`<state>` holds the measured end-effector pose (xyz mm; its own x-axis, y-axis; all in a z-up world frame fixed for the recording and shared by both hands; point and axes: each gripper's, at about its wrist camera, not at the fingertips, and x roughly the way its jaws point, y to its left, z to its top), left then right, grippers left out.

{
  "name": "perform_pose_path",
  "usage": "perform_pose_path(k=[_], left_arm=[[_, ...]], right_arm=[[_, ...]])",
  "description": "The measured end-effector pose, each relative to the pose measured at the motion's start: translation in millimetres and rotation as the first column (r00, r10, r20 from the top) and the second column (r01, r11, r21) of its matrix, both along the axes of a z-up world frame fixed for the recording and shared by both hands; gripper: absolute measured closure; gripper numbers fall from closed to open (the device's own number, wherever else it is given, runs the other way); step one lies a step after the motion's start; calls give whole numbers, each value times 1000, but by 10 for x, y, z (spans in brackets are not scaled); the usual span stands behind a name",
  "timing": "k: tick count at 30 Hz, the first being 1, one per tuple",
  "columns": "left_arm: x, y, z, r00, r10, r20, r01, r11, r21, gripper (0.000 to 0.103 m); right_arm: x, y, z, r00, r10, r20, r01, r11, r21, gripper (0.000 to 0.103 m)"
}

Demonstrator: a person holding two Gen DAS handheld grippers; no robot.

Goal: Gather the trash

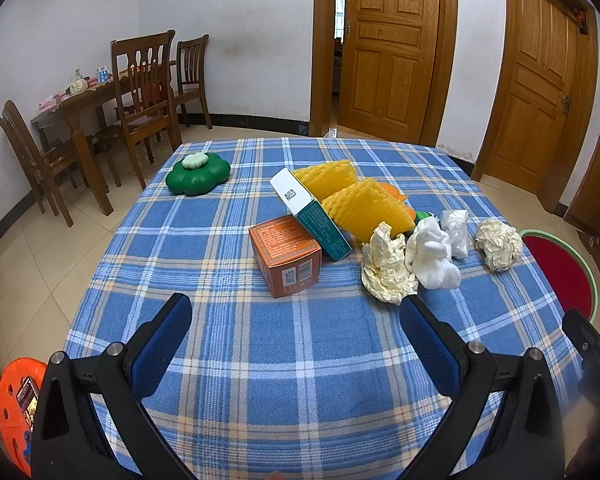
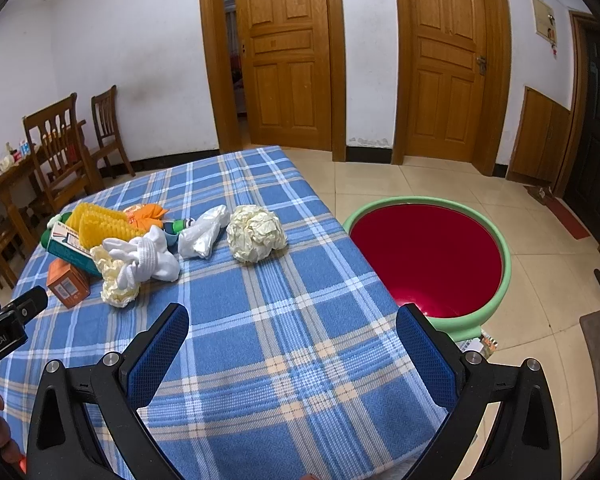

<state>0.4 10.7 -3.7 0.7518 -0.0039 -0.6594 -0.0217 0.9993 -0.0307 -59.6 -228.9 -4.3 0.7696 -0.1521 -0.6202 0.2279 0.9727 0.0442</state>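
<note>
Left gripper [image 1: 296, 312]: jaws spread wide, empty.
Right gripper [image 2: 292, 320]: jaws spread wide, empty.
Crumpled paper ball [image 2: 255, 232]: lay centre frame on the plaid tablecloth [image 2: 284, 344], beside the basin [image 2: 507, 264].
Handling: judged light, soft, compressible; pinch across the middle.

Left gripper [image 1: 296, 312] spread wide and empty above the plaid-covered counter [image 1: 228, 360]. Beyond it: an orange box [image 1: 286, 260] touching a tilted teal box [image 1: 312, 216], yellow foam netting [image 1: 360, 204], two crumpled paper balls [image 1: 386, 264] [image 1: 499, 243], white cloth [image 1: 432, 256]. Green flower-shaped container [image 1: 197, 174] stands well apart.
</note>
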Motion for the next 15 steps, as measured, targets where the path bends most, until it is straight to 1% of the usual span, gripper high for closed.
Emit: perform_pose_path(k=[15], left_arm=[[3, 0, 2, 1000, 1, -1, -1, 1000, 0, 1]], right_arm=[[-1, 5, -23, 1000, 0, -3, 0, 1000, 0, 0]])
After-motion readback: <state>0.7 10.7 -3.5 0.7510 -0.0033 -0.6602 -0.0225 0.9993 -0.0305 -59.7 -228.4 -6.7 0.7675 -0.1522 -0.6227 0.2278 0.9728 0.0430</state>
